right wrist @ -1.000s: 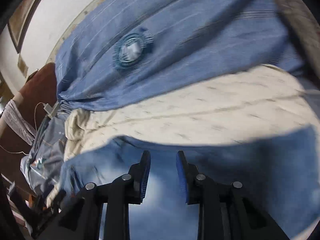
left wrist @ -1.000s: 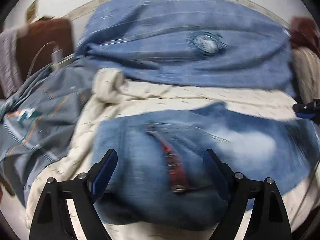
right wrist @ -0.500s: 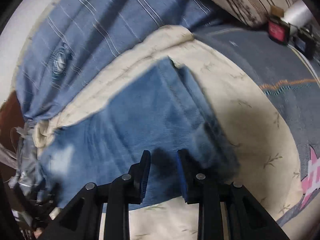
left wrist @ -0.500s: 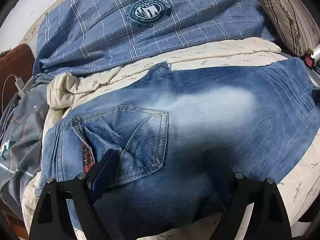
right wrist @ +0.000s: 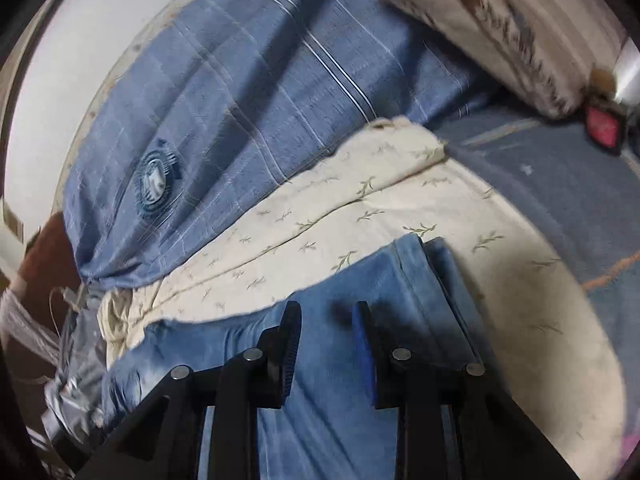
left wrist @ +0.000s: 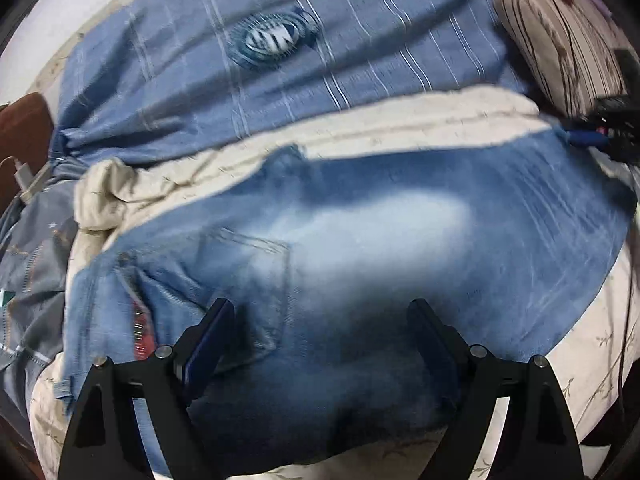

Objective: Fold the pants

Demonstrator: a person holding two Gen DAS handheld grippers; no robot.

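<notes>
Bed (right wrist: 520, 320) w/ cream leaf-print sheet carries it all; blue plaid cover (left wrist: 360, 40) bunched at the far side; jeans (left wrist: 400, 240) lie flat across the sheet, legs apparently stacked one on the other, back pocket (left wrist: 248, 280) up, hems (right wrist: 436, 280) toward the right end. Judging by that, lengthwise fold looks done; crosswise folds left. Left gripper (left wrist: 320, 332) spread wide over the seat area, holding nothing; right gripper (right wrist: 326, 340) part open, narrower gap, over the leg fabric, nothing pinched.
</notes>
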